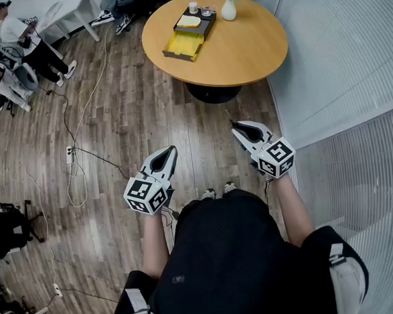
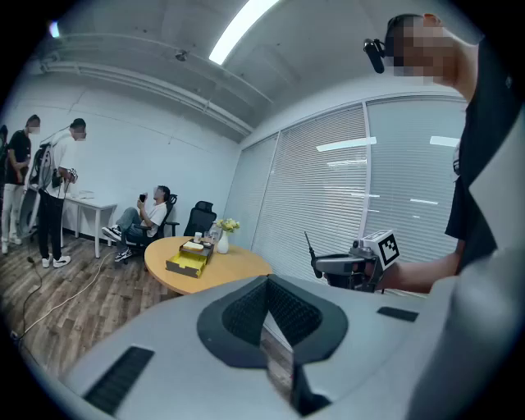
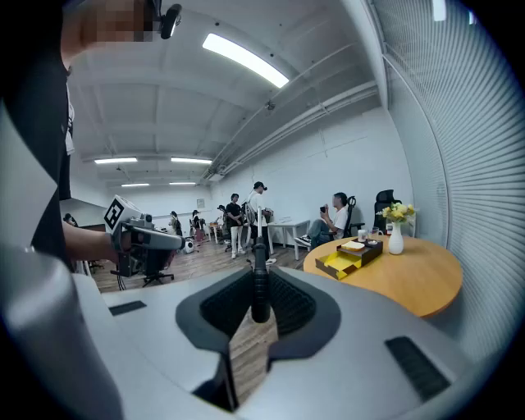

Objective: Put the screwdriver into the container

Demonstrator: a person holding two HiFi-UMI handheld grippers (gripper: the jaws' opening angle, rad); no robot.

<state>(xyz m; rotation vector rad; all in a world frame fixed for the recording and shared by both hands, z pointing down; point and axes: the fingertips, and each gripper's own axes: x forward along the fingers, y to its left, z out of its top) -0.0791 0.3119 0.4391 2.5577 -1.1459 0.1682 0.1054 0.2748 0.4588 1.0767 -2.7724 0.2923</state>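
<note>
Right gripper (image 1: pixel 236 126) of mine squeezes the screwdriver (image 3: pixel 260 289), standing nearly upright, tip up; left gripper (image 1: pixel 172 150) is closed, empty.

Two grippers (image 1: pixel 172 150) (image 1: pixel 235 125), one screwdriver (image 3: pixel 259 287), one table (image 1: pixel 246 52), one container (image 1: pixel 182 46)

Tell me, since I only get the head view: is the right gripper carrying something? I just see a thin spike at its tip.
Observer: Yes. The right gripper view shows the right gripper shut on a dark screwdriver, with its shaft pointing forward.
Operator: And the other one?
Observer: The left gripper view shows the left gripper shut, with nothing between its jaws.
Operator: Is anyone sitting nearby? I only see shoes at the top edge.
Observer: In the right gripper view, a person sits just beyond the round table.
</note>
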